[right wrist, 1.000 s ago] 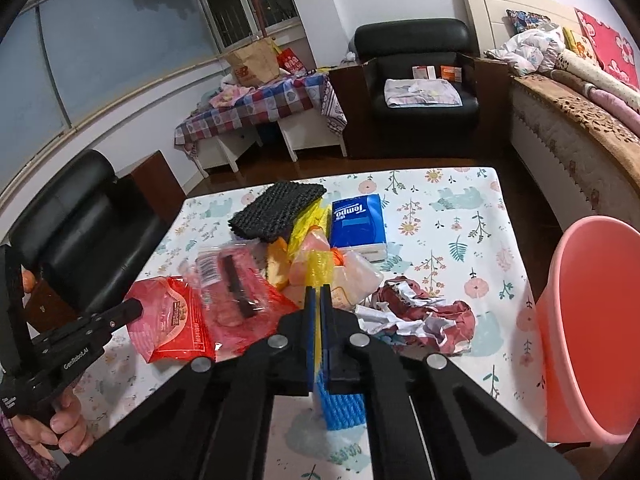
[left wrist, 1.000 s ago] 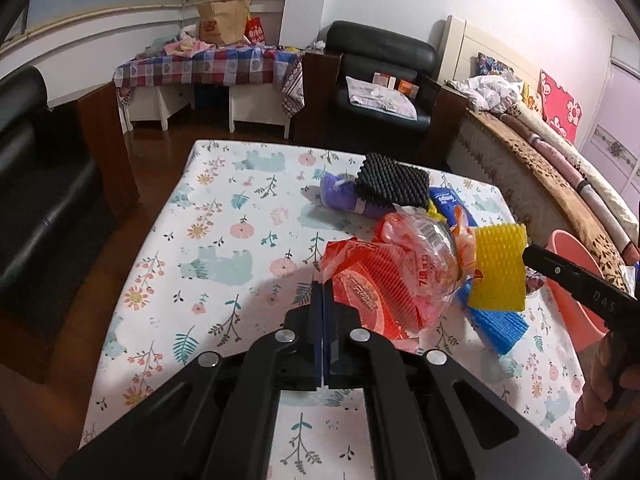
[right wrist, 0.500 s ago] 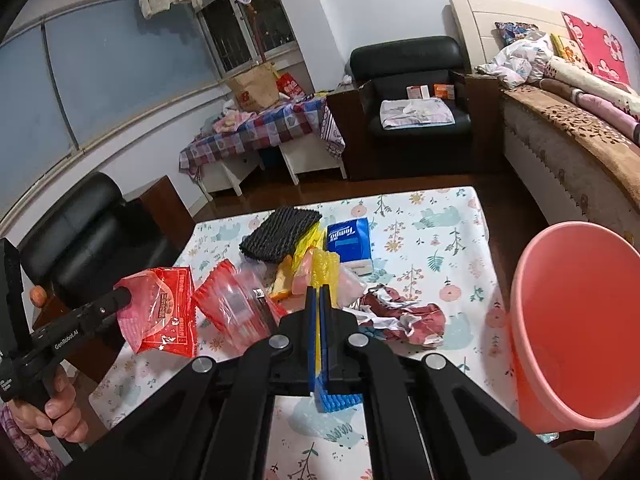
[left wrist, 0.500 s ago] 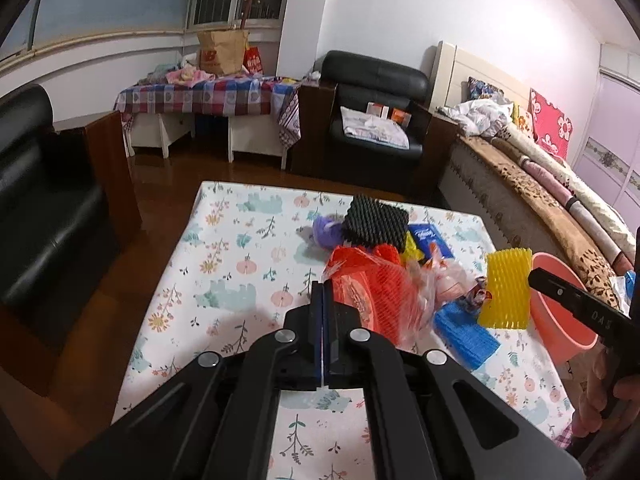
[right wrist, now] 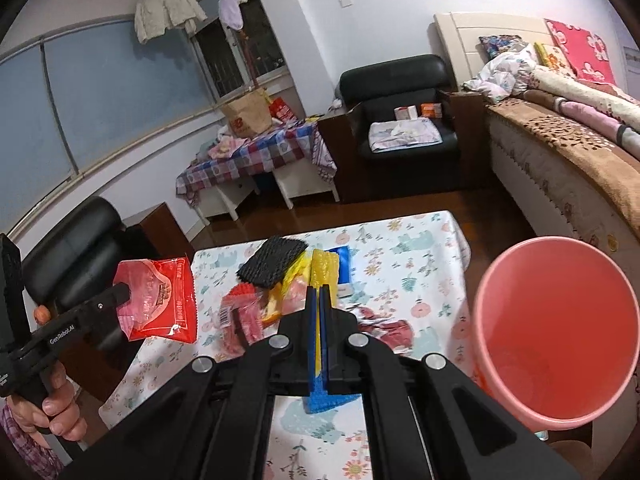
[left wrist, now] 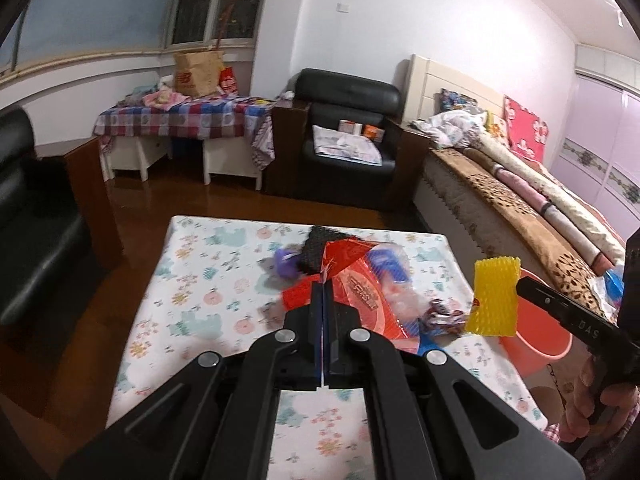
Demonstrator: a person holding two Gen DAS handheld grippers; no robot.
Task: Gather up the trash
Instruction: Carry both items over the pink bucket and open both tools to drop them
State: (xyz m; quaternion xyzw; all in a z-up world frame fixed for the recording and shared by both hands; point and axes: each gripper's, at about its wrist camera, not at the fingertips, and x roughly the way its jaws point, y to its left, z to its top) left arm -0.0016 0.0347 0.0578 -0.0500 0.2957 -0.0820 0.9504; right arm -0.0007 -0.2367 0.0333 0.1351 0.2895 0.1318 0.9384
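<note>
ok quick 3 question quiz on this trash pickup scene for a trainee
1. True or false: the left tongs are shut on a red snack wrapper.
2. What do the right tongs hold? A) black foam net B) yellow foam net C) tissue pack
3. Fill in: the pink bin stands beside the ____ with the floral cloth.

Key: 1 true; 2 B, the yellow foam net; 3 table.
</note>
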